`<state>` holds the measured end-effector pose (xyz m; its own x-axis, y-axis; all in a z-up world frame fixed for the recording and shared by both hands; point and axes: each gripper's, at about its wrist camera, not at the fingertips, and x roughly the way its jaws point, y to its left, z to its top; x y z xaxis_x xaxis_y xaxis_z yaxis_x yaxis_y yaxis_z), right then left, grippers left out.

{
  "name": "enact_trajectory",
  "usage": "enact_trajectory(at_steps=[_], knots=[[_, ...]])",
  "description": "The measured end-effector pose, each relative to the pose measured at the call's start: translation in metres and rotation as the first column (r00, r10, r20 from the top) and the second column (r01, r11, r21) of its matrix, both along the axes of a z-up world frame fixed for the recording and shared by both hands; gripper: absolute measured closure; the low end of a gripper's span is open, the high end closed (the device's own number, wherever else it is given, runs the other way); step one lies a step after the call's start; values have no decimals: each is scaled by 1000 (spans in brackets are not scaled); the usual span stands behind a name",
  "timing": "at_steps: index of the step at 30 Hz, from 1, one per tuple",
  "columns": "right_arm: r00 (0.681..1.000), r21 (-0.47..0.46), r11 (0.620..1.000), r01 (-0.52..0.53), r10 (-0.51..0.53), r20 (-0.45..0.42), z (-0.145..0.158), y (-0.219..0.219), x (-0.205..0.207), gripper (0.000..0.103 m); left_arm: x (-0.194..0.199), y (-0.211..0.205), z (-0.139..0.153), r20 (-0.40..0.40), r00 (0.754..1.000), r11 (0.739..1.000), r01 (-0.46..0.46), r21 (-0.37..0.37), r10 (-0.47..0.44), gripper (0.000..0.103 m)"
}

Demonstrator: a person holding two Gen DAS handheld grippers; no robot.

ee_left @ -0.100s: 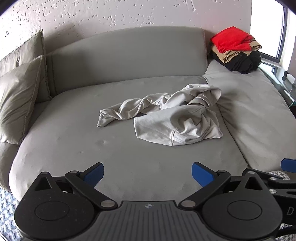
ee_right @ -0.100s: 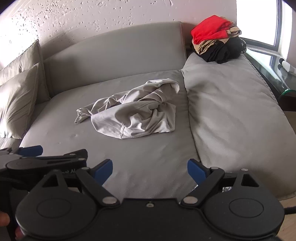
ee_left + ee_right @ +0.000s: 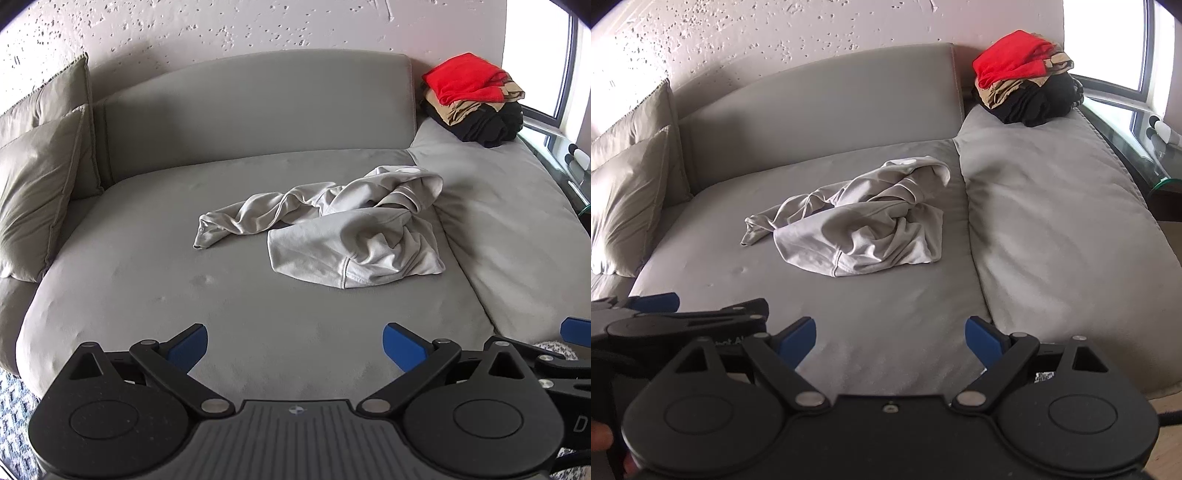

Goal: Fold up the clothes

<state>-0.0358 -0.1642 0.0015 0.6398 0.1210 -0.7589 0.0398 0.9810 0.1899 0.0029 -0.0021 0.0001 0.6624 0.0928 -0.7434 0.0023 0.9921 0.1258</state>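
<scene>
Both tongs, left tongs and right tongs, gape wide and empty, angled down over the sofa's near edge, crumpled grey shirt farther back.

The left gripper is matte black plastic: two round disc housings, angled link arms with silver rivets, blue fingertip pads, and a ribbed centre plate bearing a small silver screw. The right gripper looks alike, with a smooth plate.
</scene>
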Motion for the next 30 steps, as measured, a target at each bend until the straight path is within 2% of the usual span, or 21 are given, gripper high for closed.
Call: enact_trajectory(at_steps=[6, 9, 13, 30], knots=[[1000, -15, 1000, 3, -3, 10, -1, 0, 1, 14, 0, 5, -1, -10, 1000, 999, 2, -42, -2, 1], [1000, -22, 1000, 5, -4, 16, -1, 0, 2, 14, -8, 3, 0, -23, 1000, 999, -1, -41, 0, 1], [1000, -9, 1000, 5, -5, 6, -4, -3, 4, 14, 0, 4, -3, -37, 999, 999, -5, -43, 4, 1], [1000, -2, 1000, 11, -11, -5, -4, -1, 1, 14, 0, 4, -4, -41, 999, 999, -7, -40, 6, 1]])
